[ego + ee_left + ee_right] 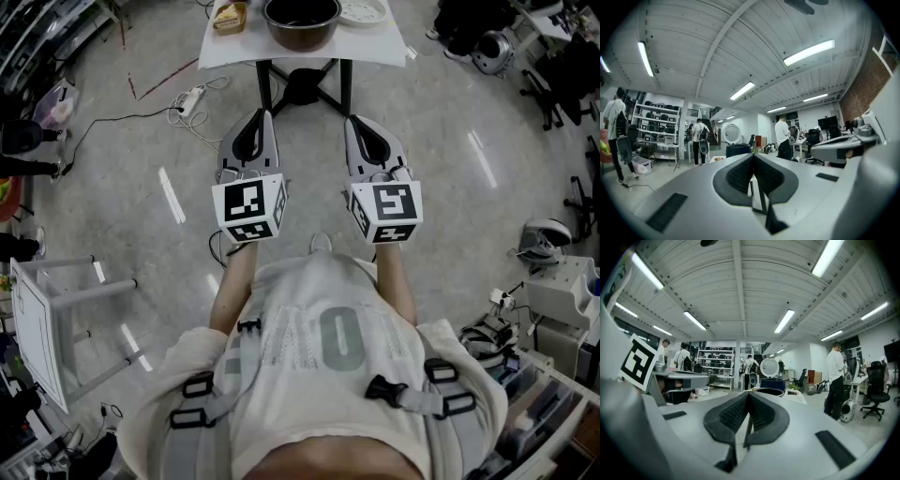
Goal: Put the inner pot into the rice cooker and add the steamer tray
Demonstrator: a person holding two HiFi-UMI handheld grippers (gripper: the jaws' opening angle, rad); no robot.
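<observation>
No brand or label is legible on the task items. The only writing I can find is large pale lettering on the person's shirt [328, 342], with an "O" clear in the middle and the rest unreadable. The marker cubes carry black-and-white square patterns, not text. The left gripper [266, 116] and right gripper [350, 120] are held level, side by side and apart, over bare floor just short of the table [394, 49]. In each gripper view the ribbed pads meet at a closed seam with nothing between them. In the head view the inner pot [301, 19], a dark round bowl, sits on the table straight ahead of both sets of fingertips, beyond the near table edge and touched by neither. The white steamer tray [364, 11] lies just to the pot's right, and a small dish of food [230, 16] lies to its left. In the right gripper view the dark blue rice cooker [771, 383] stands behind the pot's rim with its round white lid [769, 367] raised. A power strip [191, 98] lies on the floor left of the table legs.
</observation>
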